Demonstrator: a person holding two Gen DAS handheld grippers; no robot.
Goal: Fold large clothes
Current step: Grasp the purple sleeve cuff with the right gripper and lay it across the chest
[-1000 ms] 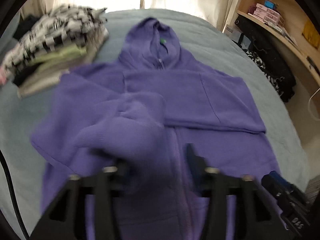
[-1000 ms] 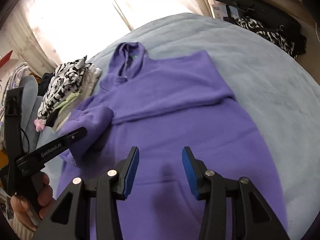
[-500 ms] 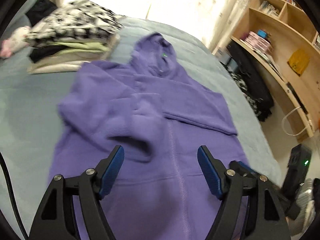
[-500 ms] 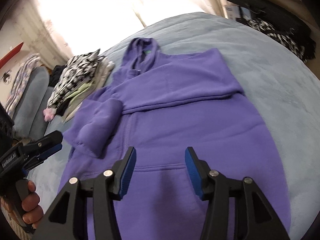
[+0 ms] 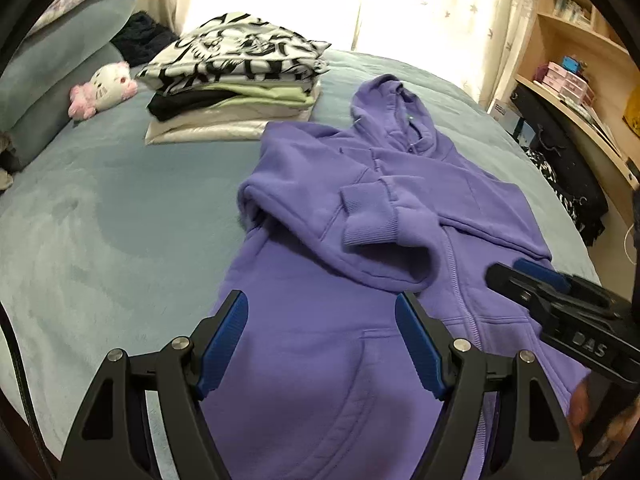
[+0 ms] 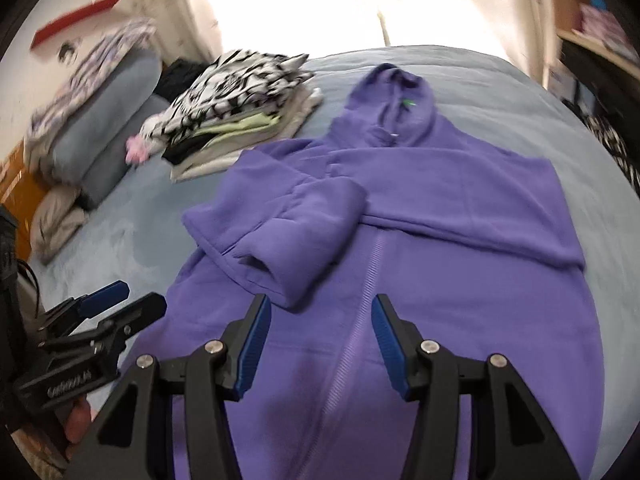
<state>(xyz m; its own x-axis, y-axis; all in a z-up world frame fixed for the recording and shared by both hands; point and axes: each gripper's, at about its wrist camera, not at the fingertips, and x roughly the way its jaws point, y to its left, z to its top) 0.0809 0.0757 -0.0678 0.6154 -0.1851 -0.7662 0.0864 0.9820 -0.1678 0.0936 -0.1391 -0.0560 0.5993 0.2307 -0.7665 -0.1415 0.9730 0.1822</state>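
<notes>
One purple hoodie [image 5: 360, 320] lay face up on the blue-grey bedspread [image 5: 100, 240], its hood [image 5: 394, 116] pointing away toward the bright curtained window and its hem nearest the two tools; its zip [image 6: 356, 320] marked the long axis, running from the hood straight down between them; both sleeves were already crossed over its chest, the right one lying flat, the left one [image 5: 360, 216] bunched in a loose hump with its ribbed cuff turned up beside the zip. The left gripper [image 5: 320, 340] hung above the hoodie's pocket on the left of the zip, jaws spread wide with nothing between them, having just been opening; the right gripper [image 6: 320, 344] hovered over the zip itself near the hem, jaws likewise parted and empty, also just widened. I judged the coming move to be a fold along that axis, hem carried up toward the hood, and for that each tool sat on its own side of the hem, neither clearly nearer; the humped sleeve looked likely to spoil a flat fold. Beyond the hoodie's left shoulder stood a stack of folded clothes [image 5: 236, 92]; further left of that lay a pink-and-white plush toy [image 5: 102, 90] against a pillow [image 5: 52, 80].
</notes>
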